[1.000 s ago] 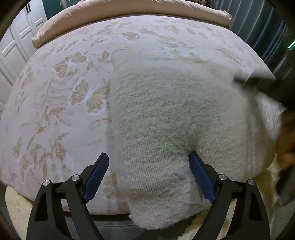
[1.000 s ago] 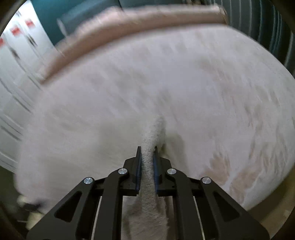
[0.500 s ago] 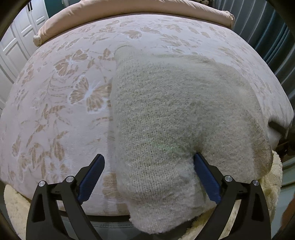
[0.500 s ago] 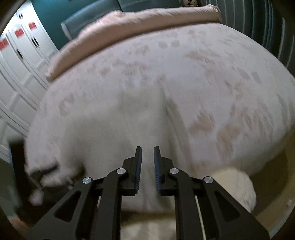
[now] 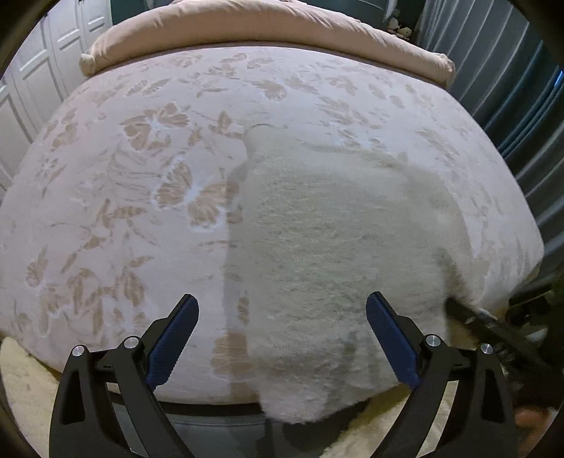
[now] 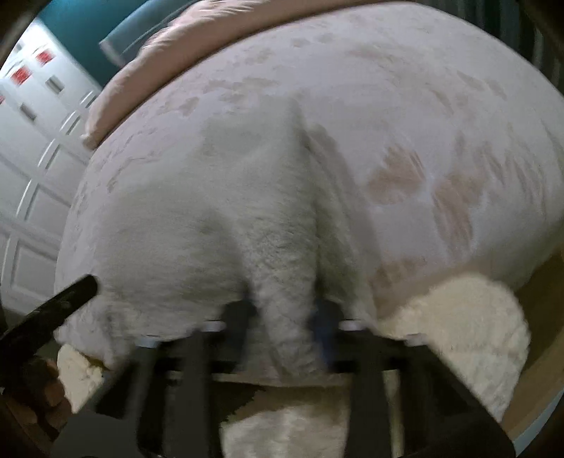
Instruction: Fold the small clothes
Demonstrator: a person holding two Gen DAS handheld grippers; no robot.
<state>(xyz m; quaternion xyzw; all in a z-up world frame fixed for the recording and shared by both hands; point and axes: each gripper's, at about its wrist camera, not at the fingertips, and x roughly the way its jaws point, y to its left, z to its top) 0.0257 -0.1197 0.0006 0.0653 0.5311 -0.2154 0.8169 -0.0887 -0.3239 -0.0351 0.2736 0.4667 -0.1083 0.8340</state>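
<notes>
Cream knit garment point(image 5: 338, 246) lies on the bed point(image 5: 116, 197), near edge overhanging; left gripper point(image 5: 282, 338) gapes empty, right gripper point(image 6: 282, 313) stands narrow astride a raised fold, grip uncertain—pinch it fully before lifting.

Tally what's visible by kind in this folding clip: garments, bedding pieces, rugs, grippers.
Knit garments: 1, the white knit sweater lying on the bed
Bedding pieces: 2, the floral bedspread and the folded pink duvet
Rugs: 1, the cream fluffy rug
Grippers: 2, the left gripper and the right gripper
Total: 6
</notes>
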